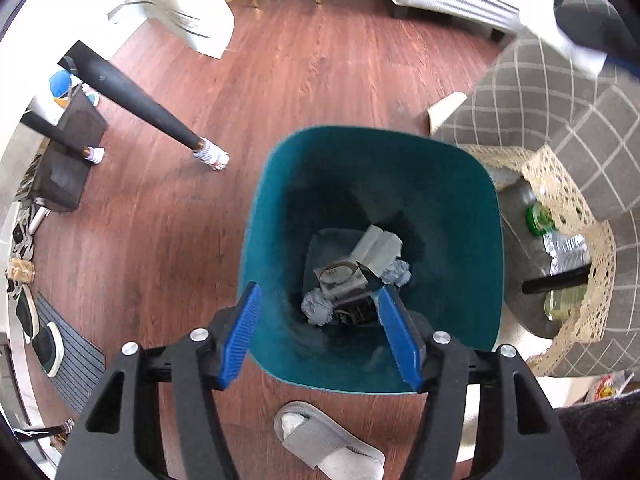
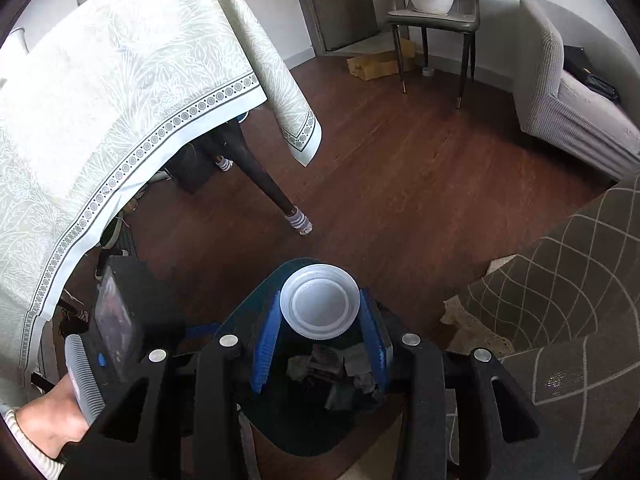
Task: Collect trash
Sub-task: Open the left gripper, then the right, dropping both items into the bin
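Note:
A teal trash bin [image 1: 472,208] stands on the wooden floor. Inside lie crumpled paper balls [image 1: 318,308], a folded grey paper [image 1: 378,246] and a dark box [image 1: 352,286]. My left gripper [image 1: 320,332] is open and empty, its blue fingers [image 1: 240,336] spread over the bin's near rim. My right gripper [image 2: 320,320] is shut on a white plastic cup [image 2: 319,300], seen bottom first, held above the same bin [image 2: 256,308]. The trash shows below it in the right wrist view [image 2: 320,368].
A grey slipper [image 1: 328,444] lies on the floor just in front of the bin. A draped table [image 2: 100,92] with black legs [image 1: 132,100] stands to the left. A checked grey cloth [image 1: 560,100] and a lace-edged basket with bottles [image 1: 560,248] sit at the right. A sofa [image 2: 568,92] and chair [image 2: 436,20] stand farther off.

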